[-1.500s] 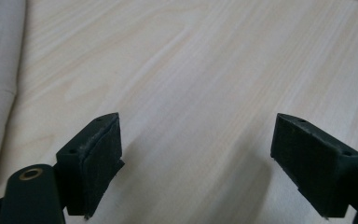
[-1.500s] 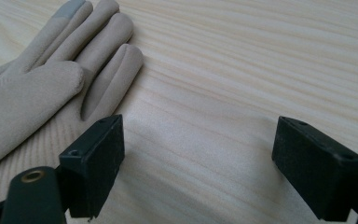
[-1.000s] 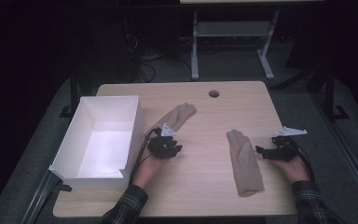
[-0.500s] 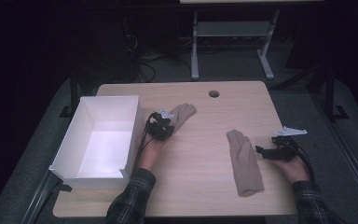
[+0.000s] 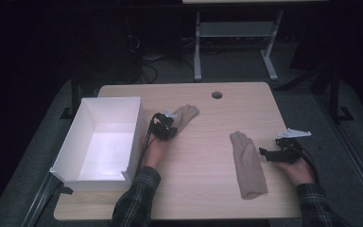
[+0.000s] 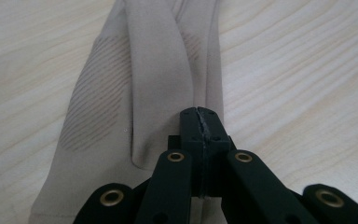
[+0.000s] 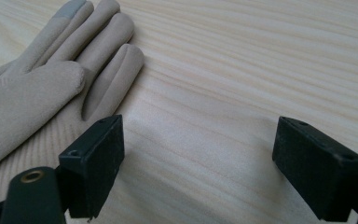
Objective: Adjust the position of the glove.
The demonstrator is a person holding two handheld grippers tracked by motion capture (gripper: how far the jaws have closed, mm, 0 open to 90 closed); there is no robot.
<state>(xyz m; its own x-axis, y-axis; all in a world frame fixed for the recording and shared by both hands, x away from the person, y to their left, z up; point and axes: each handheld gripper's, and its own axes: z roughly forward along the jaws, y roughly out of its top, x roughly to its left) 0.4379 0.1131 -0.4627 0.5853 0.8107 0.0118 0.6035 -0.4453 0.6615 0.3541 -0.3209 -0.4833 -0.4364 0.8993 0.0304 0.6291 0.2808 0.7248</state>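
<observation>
Left gripper [image 6: 200, 122] is clamped on the far beige glove [image 6: 140, 84], probably headed for the white box [image 5: 137, 118]; right gripper [image 7: 198, 154] sits wide open, empty.

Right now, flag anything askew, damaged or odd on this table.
Nothing damaged or spilled. The far glove lies bunched lengthwise where the left gripper pinches a fold; the other glove lies flat.

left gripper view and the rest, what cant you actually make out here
- Left gripper view: whether the shut left hand-held gripper pinches the near glove; its own jaws cover the contact, and the cuff is cut off at the bottom edge.
- High view: the near glove's lower part is hidden behind that gripper.
- Right gripper view: the far glove's cuff runs off the left edge.
- High view: the right hand-held gripper is too small to read its jaws.
</observation>
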